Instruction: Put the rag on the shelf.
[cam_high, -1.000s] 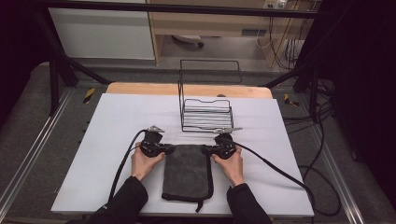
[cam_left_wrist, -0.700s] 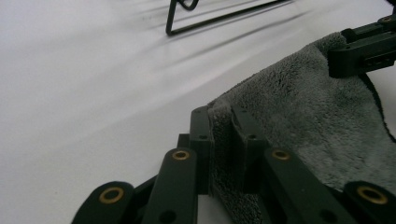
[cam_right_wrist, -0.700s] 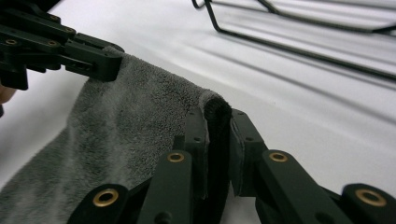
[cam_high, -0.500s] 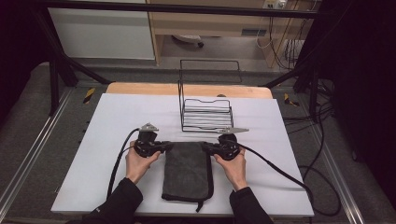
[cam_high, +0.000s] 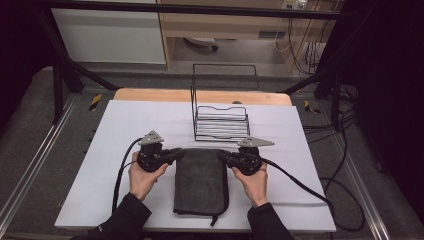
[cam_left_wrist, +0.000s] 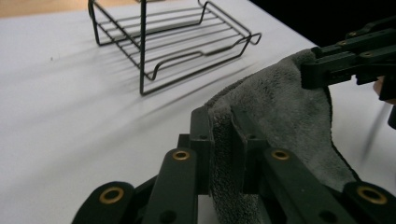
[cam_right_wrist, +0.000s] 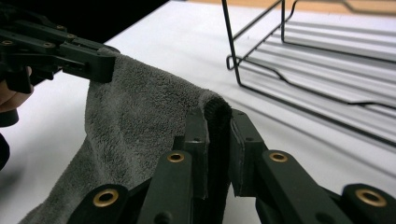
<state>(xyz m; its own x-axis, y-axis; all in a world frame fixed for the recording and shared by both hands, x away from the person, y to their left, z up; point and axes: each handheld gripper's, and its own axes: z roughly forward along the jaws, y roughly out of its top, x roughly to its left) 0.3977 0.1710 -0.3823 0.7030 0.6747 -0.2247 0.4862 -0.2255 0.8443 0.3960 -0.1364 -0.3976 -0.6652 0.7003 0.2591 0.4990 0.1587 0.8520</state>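
A folded dark grey towel (cam_high: 200, 182) lies on the white table, its far edge lifted off the surface. My left gripper (cam_high: 176, 153) is shut on the towel's far left corner; in the left gripper view the towel (cam_left_wrist: 275, 116) is pinched between its jaws (cam_left_wrist: 223, 154). My right gripper (cam_high: 223, 156) is shut on the far right corner, and the right gripper view has the towel (cam_right_wrist: 140, 121) clamped between that gripper's jaws (cam_right_wrist: 217, 144). The near part of the towel still rests on the table.
A black wire rack (cam_high: 220, 112) with a tall back frame stands just beyond the towel, also seen as the rack (cam_left_wrist: 173, 42) and the rack (cam_right_wrist: 317, 60). The white table top (cam_high: 100, 150) has free room left and right. Cables trail from both grippers.
Both grippers have risen and moved slightly apart, lifting the towel's far edge off the table. The rack has not moved.
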